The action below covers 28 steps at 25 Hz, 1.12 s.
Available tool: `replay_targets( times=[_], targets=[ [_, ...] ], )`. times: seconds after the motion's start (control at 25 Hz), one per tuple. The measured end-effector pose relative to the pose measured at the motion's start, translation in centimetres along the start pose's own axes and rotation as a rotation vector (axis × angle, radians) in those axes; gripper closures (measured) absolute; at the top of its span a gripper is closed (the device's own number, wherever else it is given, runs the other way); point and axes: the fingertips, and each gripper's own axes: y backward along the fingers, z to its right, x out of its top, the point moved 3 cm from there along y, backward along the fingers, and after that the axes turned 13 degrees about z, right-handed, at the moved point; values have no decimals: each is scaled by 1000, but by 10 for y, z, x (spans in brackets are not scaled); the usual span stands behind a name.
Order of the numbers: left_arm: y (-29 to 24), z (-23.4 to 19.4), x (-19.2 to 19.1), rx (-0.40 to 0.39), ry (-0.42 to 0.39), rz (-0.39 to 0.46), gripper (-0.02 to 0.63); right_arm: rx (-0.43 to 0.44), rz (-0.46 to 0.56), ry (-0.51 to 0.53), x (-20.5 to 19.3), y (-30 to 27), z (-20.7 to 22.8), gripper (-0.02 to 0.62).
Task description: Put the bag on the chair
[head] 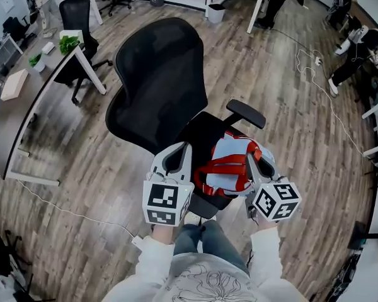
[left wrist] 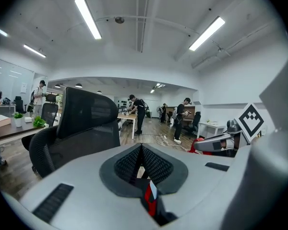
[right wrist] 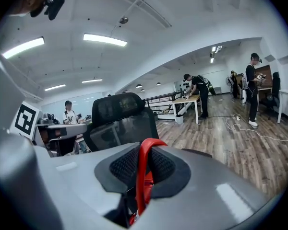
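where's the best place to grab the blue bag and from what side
By the red straps, from above. They arch up in thin loops over the soft, bulky bag, so a claw closes around one easily; the right claw holds one this way.

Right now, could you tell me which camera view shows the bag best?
The head view: nearly the whole blue bag over the chair seat. The left gripper view shows only a red scrap; the right, one red strap.

bag (head: pixel 236 162) over chair (head: pixel 157 80), desk (head: pixel 25 115) to left
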Motion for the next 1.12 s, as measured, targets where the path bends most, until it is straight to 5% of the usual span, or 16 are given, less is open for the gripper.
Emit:
replay_targets(
  times=[1.12],
  targets=[
    [-30, -18, -109, 125, 75, -144, 600, 120, -369, 38, -165, -99, 56, 531]
  ],
)
